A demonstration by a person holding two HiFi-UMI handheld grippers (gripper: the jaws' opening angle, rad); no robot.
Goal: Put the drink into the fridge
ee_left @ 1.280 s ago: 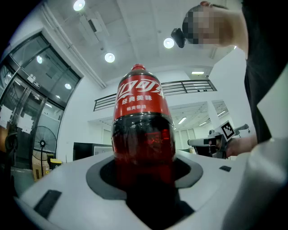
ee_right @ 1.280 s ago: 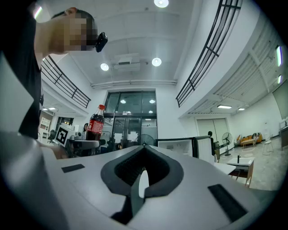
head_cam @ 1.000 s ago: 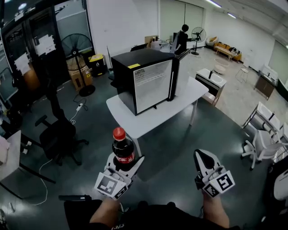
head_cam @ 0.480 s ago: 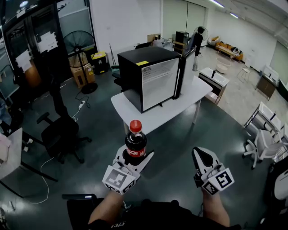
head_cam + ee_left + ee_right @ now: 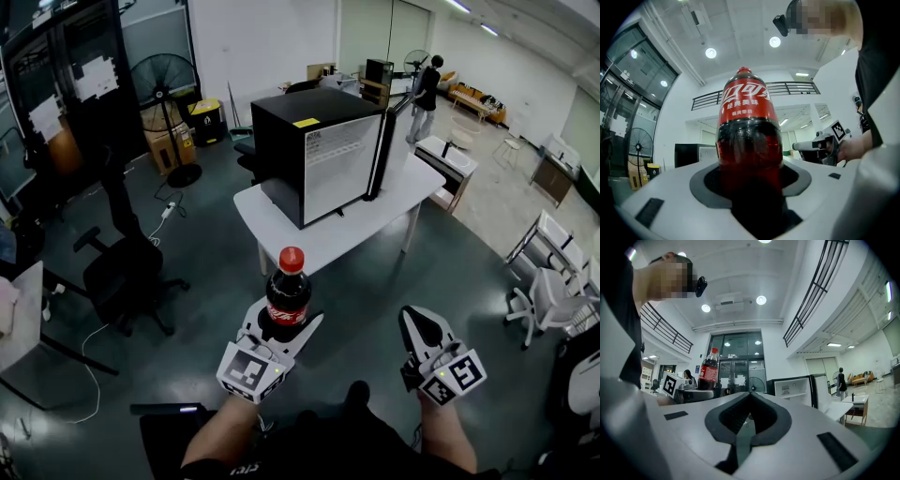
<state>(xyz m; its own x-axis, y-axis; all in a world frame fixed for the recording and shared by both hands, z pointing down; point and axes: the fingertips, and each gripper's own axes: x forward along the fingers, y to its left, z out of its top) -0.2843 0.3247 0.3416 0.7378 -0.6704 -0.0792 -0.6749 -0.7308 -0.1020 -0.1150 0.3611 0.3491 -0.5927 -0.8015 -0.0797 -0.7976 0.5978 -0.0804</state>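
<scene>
A cola bottle (image 5: 287,295) with a red cap and red label stands upright in my left gripper (image 5: 284,324), whose jaws are shut on its dark lower body (image 5: 749,140). Ahead, a black mini fridge (image 5: 319,150) sits on a white table (image 5: 328,239), its door (image 5: 385,155) swung open at the right edge. My right gripper (image 5: 419,330) hangs low at the right, shut with nothing in it (image 5: 750,394). The right gripper view also catches the bottle (image 5: 708,371) to its left and the fridge (image 5: 794,387) with white shelves inside.
A black office chair (image 5: 122,277) stands on the floor at the left, with a pedestal fan (image 5: 161,94) behind it. White chairs (image 5: 553,300) crowd the right edge. A second small table (image 5: 446,161) and a person (image 5: 428,86) are beyond the fridge.
The fridge and table have come slightly nearer and shifted right in the head view. My left gripper moved right with the bottle. The far person walked to the right.
</scene>
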